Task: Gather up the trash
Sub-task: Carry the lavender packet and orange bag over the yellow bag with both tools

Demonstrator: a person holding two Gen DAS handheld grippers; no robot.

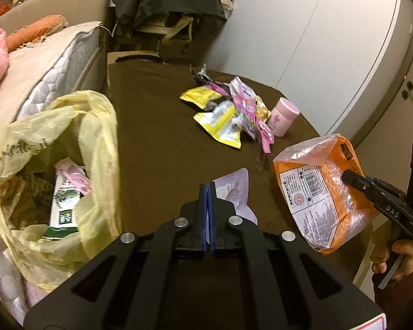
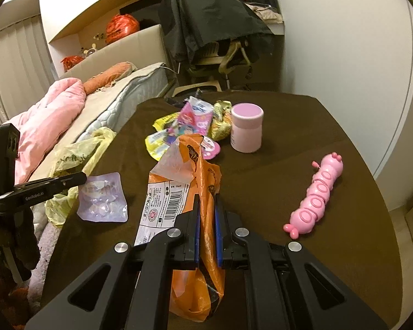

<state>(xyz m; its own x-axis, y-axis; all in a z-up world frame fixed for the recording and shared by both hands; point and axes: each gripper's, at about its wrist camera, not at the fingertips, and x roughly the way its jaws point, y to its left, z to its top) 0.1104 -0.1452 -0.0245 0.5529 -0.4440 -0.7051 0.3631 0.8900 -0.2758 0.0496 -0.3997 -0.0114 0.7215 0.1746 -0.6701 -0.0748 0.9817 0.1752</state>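
Orange snack bag [image 2: 198, 220] hangs pinched in the right gripper [image 2: 206, 211], its crumpled body running lengthways along the line of the fingers, torn clear-and-orange mouth pointing away from the tool and up, printed label panel with a barcode turned toward the tool's left. Film is bunched between the two blue pads, which sit close together on it, so the grip looks firm on a light, floppy thing that will sag and swing. From this tool the yellow trash bag [image 2: 79, 151] lies ahead and well to the left, past the table edge, its mouth gaping upward with a green-and-white carton and a pink wrapper already inside; the carry has to cross leftward over the brown table [image 2: 289, 165]. Left gripper [image 1: 208, 192] is nearer that bag, which sits just to its left, but its blue pads are pressed flat together with nothing between them. Just beyond its tips lies a pale lilac blister pack [image 1: 234, 189], flat on the table and untouched. Farther ahead sits a heap of yellow and pink wrappers [image 1: 228, 112], a pink jar [image 1: 283, 115] upright beside it. A pink caterpillar toy [image 2: 316, 195] lies to the right tool's right, probably not trash.
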